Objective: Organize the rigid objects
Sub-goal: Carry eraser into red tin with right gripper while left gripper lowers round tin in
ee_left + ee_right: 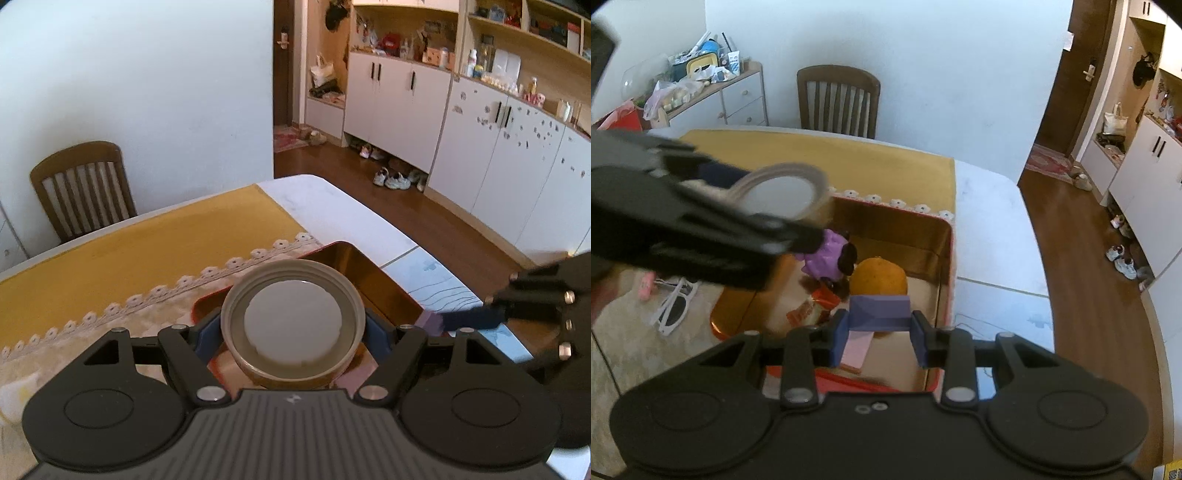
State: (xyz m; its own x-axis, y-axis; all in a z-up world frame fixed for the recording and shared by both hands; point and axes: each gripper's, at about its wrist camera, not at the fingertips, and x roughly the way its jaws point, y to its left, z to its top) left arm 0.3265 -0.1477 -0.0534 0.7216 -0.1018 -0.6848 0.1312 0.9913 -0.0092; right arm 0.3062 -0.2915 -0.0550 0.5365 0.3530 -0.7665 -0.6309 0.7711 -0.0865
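My left gripper (pixel 293 332) is shut on a round jar lid (pixel 291 321) with a tan rim and a white inside, its blue pads pressing the rim on both sides. It hangs over a red tin box (pixel 388 284) with a gold inside. In the right wrist view, the right gripper (pixel 879 330) is shut on an angular purple block (pixel 879 308) above the near end of the same box (pixel 897 229). Inside the box lie a purple toy (pixel 823 258), an orange (pixel 879 277) and a red packet (pixel 820 302). The left gripper and its lid (pixel 783 195) show blurred at upper left.
The box stands on a beige lace-edged mat (pixel 92 332) over a yellow tablecloth (pixel 147 243). White sunglasses (pixel 674 306) and a small pink item (pixel 646 288) lie left of the box. A wooden chair (pixel 838 99) stands behind the table; the table edge and wooden floor (pixel 1082 295) are at right.
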